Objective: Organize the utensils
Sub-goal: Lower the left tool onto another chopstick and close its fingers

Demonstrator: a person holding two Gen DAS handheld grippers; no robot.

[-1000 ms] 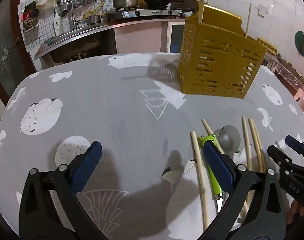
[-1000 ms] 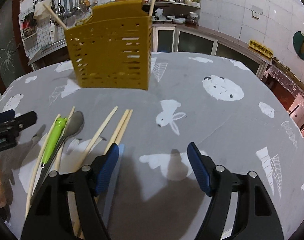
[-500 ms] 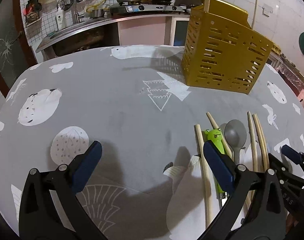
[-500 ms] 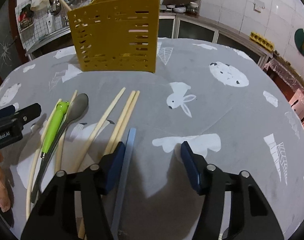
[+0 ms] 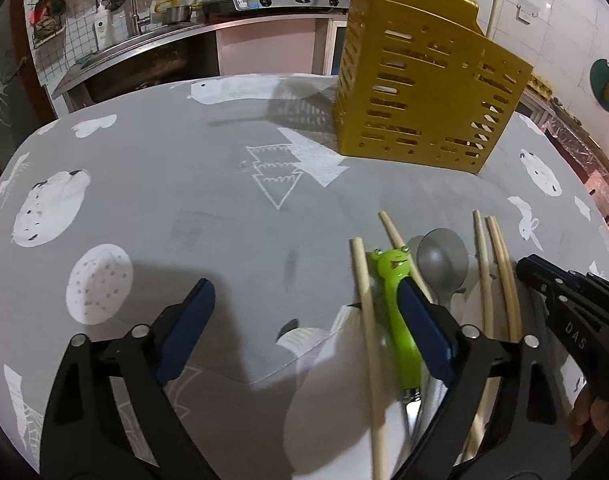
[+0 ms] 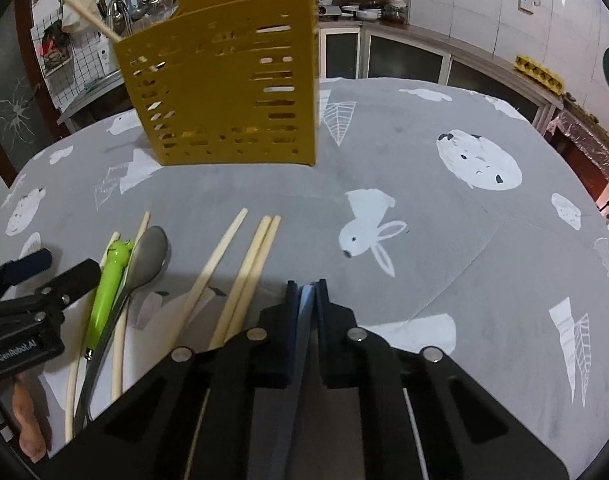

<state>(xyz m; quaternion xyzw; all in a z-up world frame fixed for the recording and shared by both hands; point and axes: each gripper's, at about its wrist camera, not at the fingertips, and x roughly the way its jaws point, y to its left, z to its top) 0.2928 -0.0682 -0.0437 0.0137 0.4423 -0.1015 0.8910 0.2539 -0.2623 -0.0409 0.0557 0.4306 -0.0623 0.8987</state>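
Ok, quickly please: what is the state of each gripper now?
Left gripper: open, holding nothing; its jaws just closed a little.
Right gripper: just closed, gripping the blue stick.

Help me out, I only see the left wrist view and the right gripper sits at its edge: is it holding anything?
Observer: Yes. The right gripper has just been closing its jaws, and they are now shut on a flat pale blue stick.
Operator: Anything else caught between the pads?
Observer: No, only that stick. The paired chopsticks lie just to the left of them.
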